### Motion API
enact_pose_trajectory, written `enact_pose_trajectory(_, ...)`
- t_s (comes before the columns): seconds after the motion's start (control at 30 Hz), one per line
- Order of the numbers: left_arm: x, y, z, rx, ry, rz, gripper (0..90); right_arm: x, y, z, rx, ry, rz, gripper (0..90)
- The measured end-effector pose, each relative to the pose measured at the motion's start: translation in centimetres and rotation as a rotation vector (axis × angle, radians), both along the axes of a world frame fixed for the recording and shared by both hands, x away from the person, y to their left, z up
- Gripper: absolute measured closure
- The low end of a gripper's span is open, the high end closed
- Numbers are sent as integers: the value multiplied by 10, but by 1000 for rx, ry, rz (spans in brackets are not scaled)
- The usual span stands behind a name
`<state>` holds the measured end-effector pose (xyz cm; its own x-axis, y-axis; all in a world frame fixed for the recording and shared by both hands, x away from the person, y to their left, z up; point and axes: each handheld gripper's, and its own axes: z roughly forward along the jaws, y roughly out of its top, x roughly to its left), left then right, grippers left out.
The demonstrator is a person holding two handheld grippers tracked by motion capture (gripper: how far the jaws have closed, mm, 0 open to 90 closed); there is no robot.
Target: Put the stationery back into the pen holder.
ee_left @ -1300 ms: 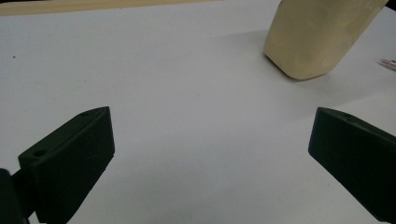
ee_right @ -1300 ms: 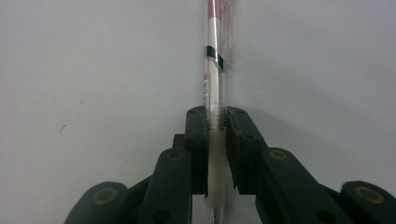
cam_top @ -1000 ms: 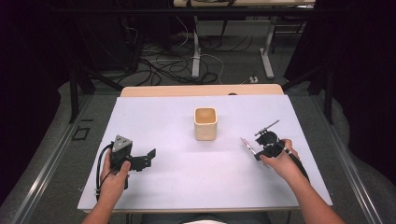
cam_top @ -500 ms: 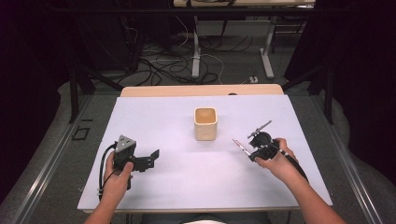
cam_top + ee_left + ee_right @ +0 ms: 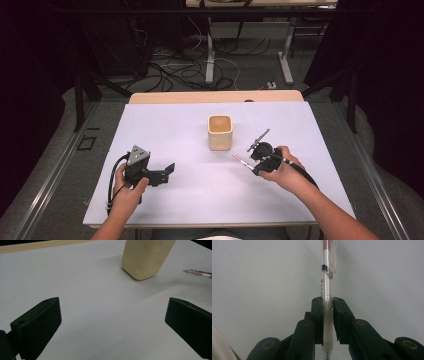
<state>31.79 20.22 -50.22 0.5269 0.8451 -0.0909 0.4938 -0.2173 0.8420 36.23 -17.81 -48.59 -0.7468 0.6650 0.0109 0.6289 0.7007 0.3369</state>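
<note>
Right hand-held gripper (image 5: 327, 305) clenched on pen (image 5: 326, 280), held above table (image 5: 165, 125) just right of cup (image 5: 220, 132). Left hand-held gripper (image 5: 112, 322) released, empty. Risk: thin, smooth barrel could pivot or slip, missing the cup mouth.

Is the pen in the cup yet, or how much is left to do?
Not yet. Done: the right gripper has picked up the pen, jaws shut on it, off the table. In hand: it is held beside the cup. Probably left: dropping it in. The left gripper waits open.
</note>
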Motion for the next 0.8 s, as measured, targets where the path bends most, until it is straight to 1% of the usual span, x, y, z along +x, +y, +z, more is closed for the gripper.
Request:
enact_pose_trajectory(0.1,-1,-1,2,4,-13,-15,4,1,8,3,-11,15,41,799)
enact_pose_trajectory(0.13,-1,-1,2,7,-16,-17,4,1,11,4,-13,24,43,798)
enact_pose_trajectory(0.2,-2,-2,4,-3,-17,-15,5,4,15,7,-7,34,79,798)
enact_pose_trajectory(0.23,-2,-3,4,-5,-17,-20,4,4,18,8,-19,35,87,798)
enact_pose_trajectory(0.27,-2,-3,4,-3,-13,-29,5,4,20,9,-17,47,83,798)
enact_pose_trajectory(0.3,-2,-4,5,10,-13,-33,5,6,22,11,-27,39,108,798)
enact_pose_trajectory(0.33,-3,-6,5,20,-15,-33,5,6,25,12,-30,40,108,798)
enact_pose_trajectory(0.37,-3,-7,5,30,-15,-40,9,6,28,13,-20,43,117,799)
enact_pose_trajectory(0.4,-4,-8,6,35,-16,-43,9,6,31,13,-27,39,123,798)
enact_pose_trajectory(0.43,-4,-9,6,45,-21,-49,10,8,33,15,-34,43,149,798)
enact_pose_trajectory(0.47,-4,-11,6,49,-24,-53,10,8,36,16,-36,49,151,799)
enact_pose_trajectory(0.53,-5,-13,7,64,-30,-64,12,9,41,18,-34,44,174,798)
enact_pose_trajectory(0.63,-7,-18,9,89,-43,-75,12,10,49,21,-39,56,184,798)
enact_pose_trajectory(0.67,-8,-19,10,93,-45,-82,12,11,51,22,-39,54,188,798)
enact_pose_trajectory(0.7,-8,-21,10,99,-51,-88,12,12,53,23,-40,58,201,798)
enact_pose_trajectory(0.73,-9,-23,11,112,-56,-95,13,11,55,24,-43,61,194,798)
enact_pose_trajectory(0.77,-10,-26,12,126,-64,-102,12,12,57,25,-36,65,211,798)
enact_pose_trajectory(0.8,-10,-28,13,141,-69,-110,13,13,58,26,-42,58,213,798)
